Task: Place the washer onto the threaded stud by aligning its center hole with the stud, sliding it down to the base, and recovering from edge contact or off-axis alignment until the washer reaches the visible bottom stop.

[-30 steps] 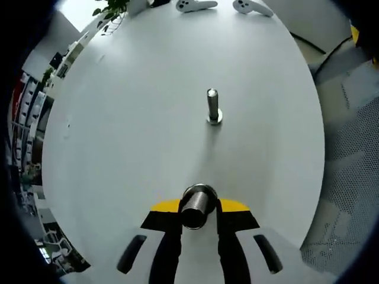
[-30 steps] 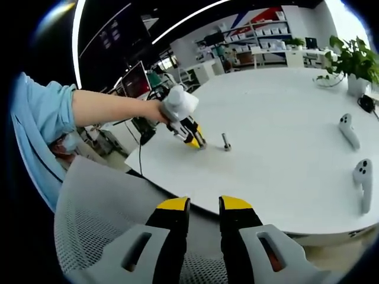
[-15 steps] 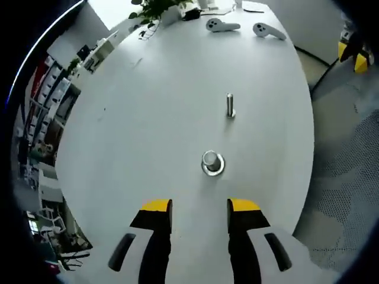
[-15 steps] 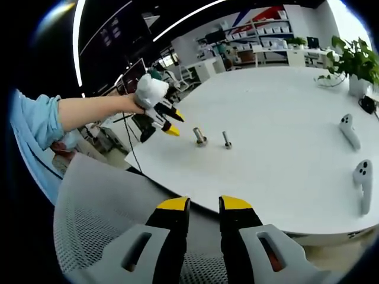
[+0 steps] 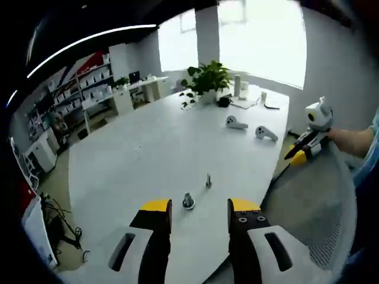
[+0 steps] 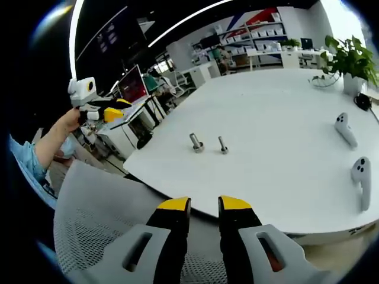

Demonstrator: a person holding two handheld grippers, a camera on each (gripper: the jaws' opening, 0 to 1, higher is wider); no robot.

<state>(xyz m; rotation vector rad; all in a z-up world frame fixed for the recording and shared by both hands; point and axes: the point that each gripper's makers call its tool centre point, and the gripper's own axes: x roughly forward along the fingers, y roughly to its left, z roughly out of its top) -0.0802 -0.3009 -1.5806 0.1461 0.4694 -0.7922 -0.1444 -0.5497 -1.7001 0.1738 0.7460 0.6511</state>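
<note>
Both the left gripper (image 5: pixel 193 214) and right gripper (image 6: pixel 204 208) are empty, jaws parted. The washer, probably seated on the stud (image 6: pixel 196 142) beside a thinner bolt (image 6: pixel 222 145), may sit tilted.

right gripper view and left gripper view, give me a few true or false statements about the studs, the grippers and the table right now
1. Two small upright metal threaded studs stand apart on the round white table. True.
2. The left gripper is clamped on a stud. False: its jaws are apart, with nothing between them, and it is lifted well away from the table.
3. Two white handheld controllers lie on the table. True.
4. The right gripper holds a washer. False: its yellow-tipped jaws are empty.
5. The green potted plant has tipped over onto the studs. False: it stands upright at the table's far side.
</note>
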